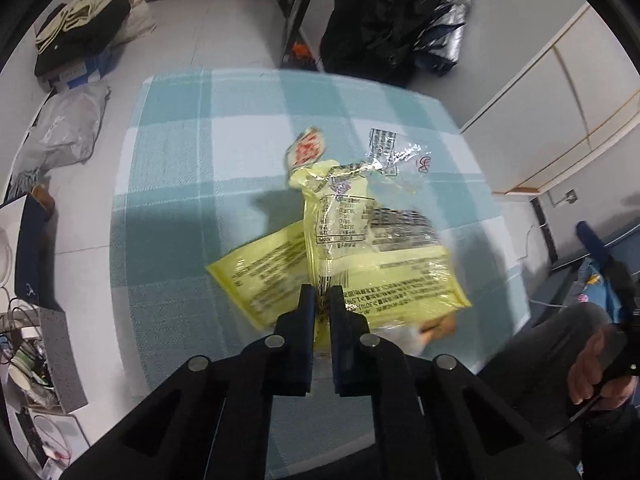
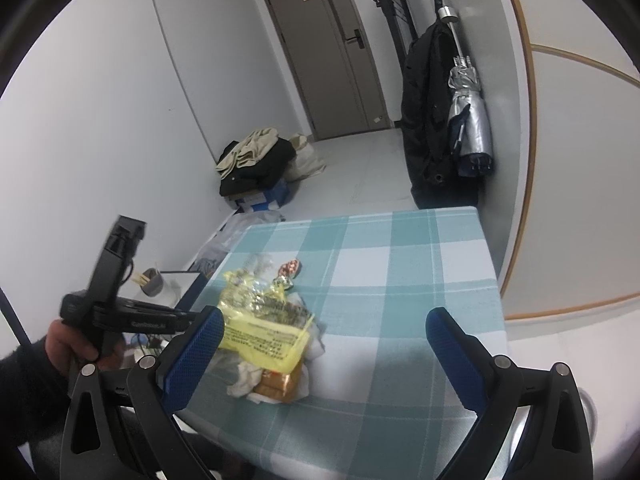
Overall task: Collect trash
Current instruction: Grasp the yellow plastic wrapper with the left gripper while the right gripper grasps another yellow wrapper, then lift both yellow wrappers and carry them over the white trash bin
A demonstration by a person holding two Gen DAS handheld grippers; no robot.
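The left gripper (image 1: 322,294), its matte black fingers (image 1: 306,312) pressed almost together, pinched the near edge of a glossy yellow plastic wrapper (image 1: 360,268), a crinkled film printed with dense dark text that stood lifted off the table (image 1: 172,184). The right gripper (image 2: 324,344) hung over the near edge of that table with its jaws spread wide, the ribbed blue pads (image 2: 196,356) gripping nothing. Seen from the right wrist, the yellow wrapper lay heaped on the table's left half, on top of crumpled white tissue (image 2: 250,380) and a flat brown packet (image 2: 280,386) at the pile's near side; a hand (image 2: 68,350) in a dark sleeve held the left gripper's handle just left of the table. Beyond the yellow wrapper, still on the table, lay a clear crinkled cellophane wrapper (image 1: 394,152) with a printed label and a small rounded red-and-white packet (image 1: 306,148). The table carried a woven cloth in large teal and white checks. Past the table's far edge a black coat (image 2: 430,120) and a folded silver umbrella (image 2: 470,120) hung against the wall, soft beige and black clothes (image 2: 256,158) were piled on a blue box on the pale floor, and farthest off stood a smooth grey-brown door (image 2: 332,48).
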